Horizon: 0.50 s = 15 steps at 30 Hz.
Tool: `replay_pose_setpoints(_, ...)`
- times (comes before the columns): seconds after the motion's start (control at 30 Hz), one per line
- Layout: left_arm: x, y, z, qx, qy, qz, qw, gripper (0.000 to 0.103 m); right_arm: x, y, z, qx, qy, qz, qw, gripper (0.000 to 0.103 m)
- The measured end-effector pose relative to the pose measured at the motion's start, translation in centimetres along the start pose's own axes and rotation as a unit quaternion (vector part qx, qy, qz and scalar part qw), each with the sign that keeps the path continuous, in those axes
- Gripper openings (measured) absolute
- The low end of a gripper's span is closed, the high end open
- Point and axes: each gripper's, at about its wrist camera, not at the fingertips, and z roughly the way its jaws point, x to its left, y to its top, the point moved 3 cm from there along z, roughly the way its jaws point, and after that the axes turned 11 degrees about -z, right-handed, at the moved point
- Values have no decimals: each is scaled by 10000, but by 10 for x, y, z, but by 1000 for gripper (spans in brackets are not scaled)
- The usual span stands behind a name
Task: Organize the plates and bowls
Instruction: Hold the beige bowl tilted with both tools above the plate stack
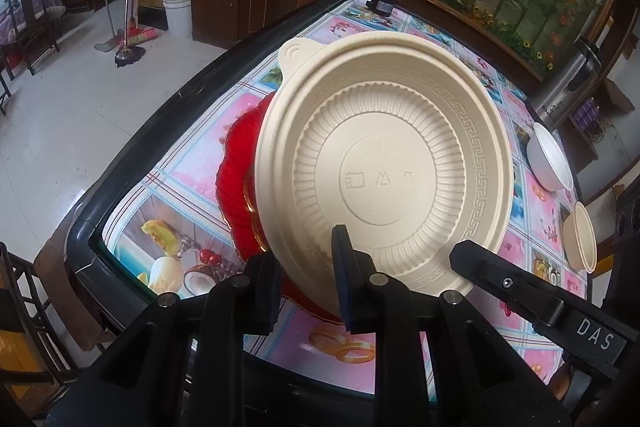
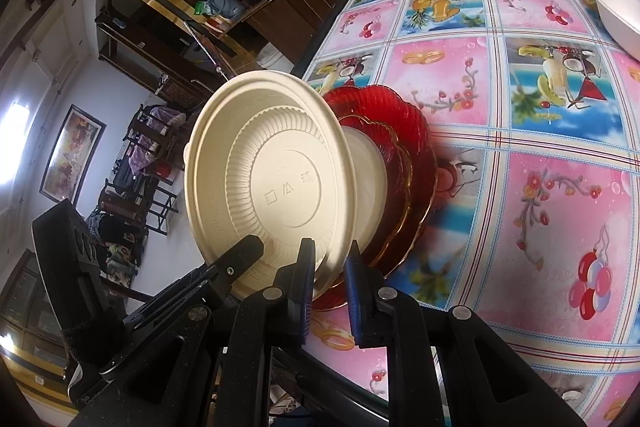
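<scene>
A cream plastic plate (image 1: 380, 155) with a ribbed ring and a small tab hangs tilted above the table, its marked face toward both cameras. My left gripper (image 1: 306, 267) is shut on its near rim. My right gripper (image 2: 330, 251) is shut on the same rim close by; its finger (image 1: 464, 253) shows at the plate's lower right in the left wrist view. Beneath the plate lies a stack of scalloped red glass plates (image 2: 416, 147) with gold edging, and a white plate (image 2: 370, 179) rests on top of them. The cream plate hides much of this stack.
The table (image 1: 132, 211) has a dark raised edge and a pink patterned cloth (image 2: 540, 219). A white bowl (image 1: 550, 159), a cream bowl (image 1: 582, 239) and a steel flask (image 1: 572, 83) stand at the right. A small black device (image 1: 382, 3) sits at the far edge.
</scene>
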Motion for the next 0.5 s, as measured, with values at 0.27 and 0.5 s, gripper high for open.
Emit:
replay_pose_setpoints(0.27, 3, 3, 5, 114, 27, -57, 9999, 21, -2, 3, 0, -5, -3, 53, 10000, 14)
replay_pose_setpoints(0.5, 4, 5, 8, 158, 50, -70, 9998, 20, -8, 5, 6, 23, -30, 119, 9999, 15)
